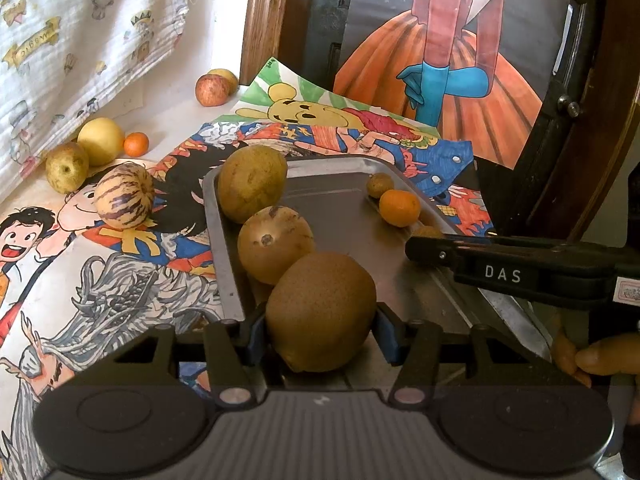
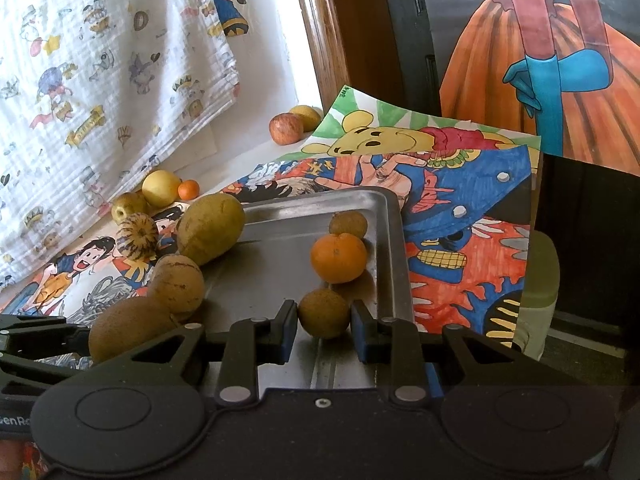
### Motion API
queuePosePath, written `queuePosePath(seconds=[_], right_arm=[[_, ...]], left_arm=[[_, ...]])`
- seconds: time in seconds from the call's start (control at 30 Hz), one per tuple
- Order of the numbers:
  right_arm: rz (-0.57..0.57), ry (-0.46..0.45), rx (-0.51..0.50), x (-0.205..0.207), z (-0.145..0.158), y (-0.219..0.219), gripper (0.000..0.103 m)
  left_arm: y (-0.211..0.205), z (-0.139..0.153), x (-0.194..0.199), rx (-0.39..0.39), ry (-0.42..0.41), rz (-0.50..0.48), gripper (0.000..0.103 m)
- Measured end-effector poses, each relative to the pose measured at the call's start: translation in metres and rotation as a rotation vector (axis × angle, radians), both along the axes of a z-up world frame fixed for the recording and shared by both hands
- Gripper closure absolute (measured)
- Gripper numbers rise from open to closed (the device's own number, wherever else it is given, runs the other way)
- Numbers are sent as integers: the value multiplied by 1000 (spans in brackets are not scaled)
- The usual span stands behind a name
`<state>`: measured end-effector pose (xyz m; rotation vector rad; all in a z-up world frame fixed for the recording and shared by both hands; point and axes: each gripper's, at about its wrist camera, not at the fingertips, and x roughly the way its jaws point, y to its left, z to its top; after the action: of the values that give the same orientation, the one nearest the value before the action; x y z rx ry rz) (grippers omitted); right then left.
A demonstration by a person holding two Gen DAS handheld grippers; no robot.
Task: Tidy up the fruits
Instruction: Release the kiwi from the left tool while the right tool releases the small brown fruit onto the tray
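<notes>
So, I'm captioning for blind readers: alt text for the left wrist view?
The left gripper holds a brown fruit over a metal tray holding two more brown fruits and an orange.

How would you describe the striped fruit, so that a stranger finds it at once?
Start at the metal tray in the middle. Look just off its far left corner, on the cartoon drawing. The striped fruit lies there, pale with dark purple streaks, while the nearby pear and other fruits are plain.

Left gripper (image 1: 320, 322) low at 6 o'clock, fingers closed against a brown fruit (image 1: 320, 310); right gripper (image 2: 324, 326) at 6 o'clock, fingers flanking a small brown fruit (image 2: 323, 313), contact uncertain.
</notes>
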<state>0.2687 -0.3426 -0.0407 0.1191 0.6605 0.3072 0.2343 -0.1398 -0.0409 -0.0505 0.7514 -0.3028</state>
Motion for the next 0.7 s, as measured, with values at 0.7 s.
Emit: queuePosePath(seconds=[0.7], right_arm=[[-22, -44, 5, -39, 24, -11, 33]], left_arm=[[21, 24, -45, -4, -62, 76, 3]])
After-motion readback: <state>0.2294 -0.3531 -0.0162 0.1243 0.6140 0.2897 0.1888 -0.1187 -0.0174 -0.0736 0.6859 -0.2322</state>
